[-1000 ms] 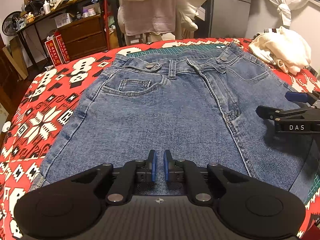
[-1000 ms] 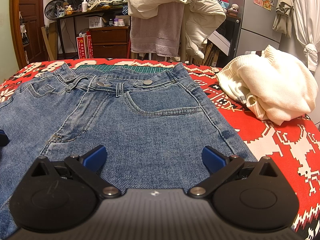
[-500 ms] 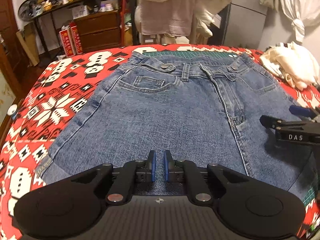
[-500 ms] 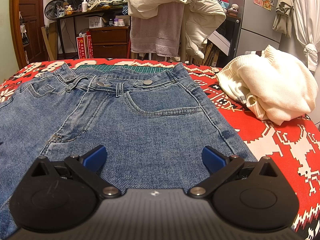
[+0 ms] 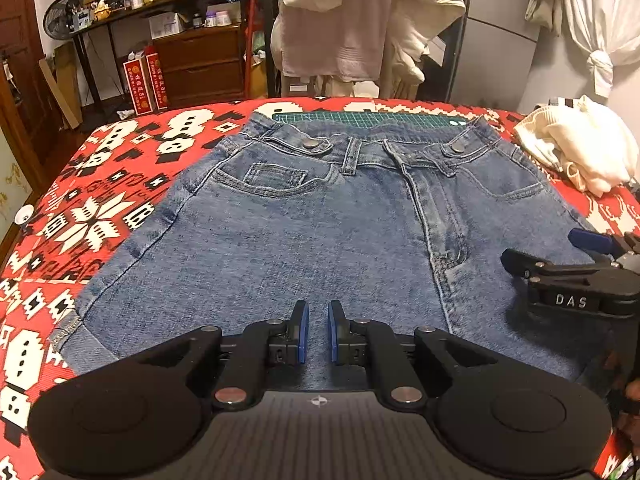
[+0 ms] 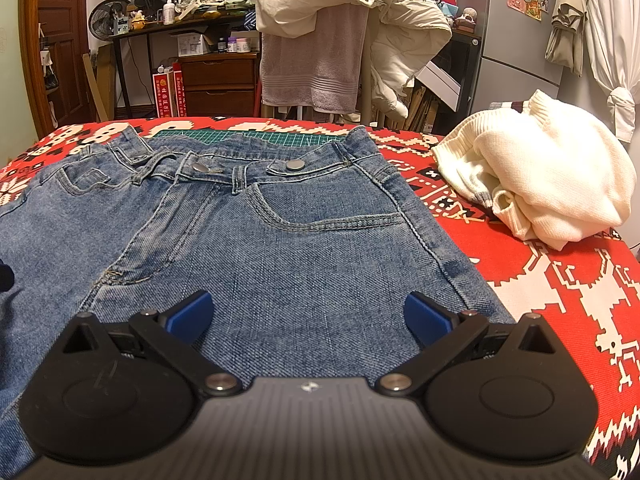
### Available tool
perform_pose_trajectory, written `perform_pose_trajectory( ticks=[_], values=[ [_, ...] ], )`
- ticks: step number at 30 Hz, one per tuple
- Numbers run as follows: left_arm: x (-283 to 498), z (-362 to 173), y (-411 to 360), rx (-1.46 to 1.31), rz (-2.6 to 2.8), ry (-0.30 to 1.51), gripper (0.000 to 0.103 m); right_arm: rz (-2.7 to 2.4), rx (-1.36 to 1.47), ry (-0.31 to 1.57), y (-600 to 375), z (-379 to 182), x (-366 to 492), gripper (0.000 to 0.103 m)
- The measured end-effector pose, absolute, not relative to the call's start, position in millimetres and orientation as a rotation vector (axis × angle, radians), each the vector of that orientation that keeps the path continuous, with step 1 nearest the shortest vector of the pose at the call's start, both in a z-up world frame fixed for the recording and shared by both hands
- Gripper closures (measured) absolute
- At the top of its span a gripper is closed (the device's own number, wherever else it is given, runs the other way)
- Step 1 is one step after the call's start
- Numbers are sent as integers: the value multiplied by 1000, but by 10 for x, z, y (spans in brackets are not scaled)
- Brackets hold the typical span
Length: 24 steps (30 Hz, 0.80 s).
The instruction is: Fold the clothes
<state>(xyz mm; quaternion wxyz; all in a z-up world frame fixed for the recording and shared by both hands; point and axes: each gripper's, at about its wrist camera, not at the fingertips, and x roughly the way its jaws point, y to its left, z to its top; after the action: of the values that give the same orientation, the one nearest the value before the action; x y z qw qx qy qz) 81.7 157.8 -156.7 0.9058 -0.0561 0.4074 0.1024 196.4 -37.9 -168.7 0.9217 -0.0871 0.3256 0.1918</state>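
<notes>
Raised and drawn back is the left gripper [image 5: 316,330], nearly closed on nothing; the right gripper [image 6: 308,314] is spread. Blue denim jeans [image 5: 320,232], judged heavy and limp, are best gripped at the waistband.

l gripper [image 5: 315,332] nearly closed, r gripper [image 6: 308,316] wide.

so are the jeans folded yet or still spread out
Spread flat. The jeans lie front up on the red cloth, waistband, both buttons and both front pockets showing. Their lower legs are out of view, so cannot tell there.
</notes>
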Motion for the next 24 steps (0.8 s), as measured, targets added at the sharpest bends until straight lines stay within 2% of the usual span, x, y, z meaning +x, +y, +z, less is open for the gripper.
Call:
perform_pose_trajectory(
  ticks=[3, 24],
  values=[
    [839, -1568, 1548, -114, 210, 842, 83, 394, -179, 669, -364, -1686, 1953, 0],
    [723, -1655, 1485, 27, 219, 866, 81, 393, -177, 670, -375, -1676, 1952, 0]
  ],
)
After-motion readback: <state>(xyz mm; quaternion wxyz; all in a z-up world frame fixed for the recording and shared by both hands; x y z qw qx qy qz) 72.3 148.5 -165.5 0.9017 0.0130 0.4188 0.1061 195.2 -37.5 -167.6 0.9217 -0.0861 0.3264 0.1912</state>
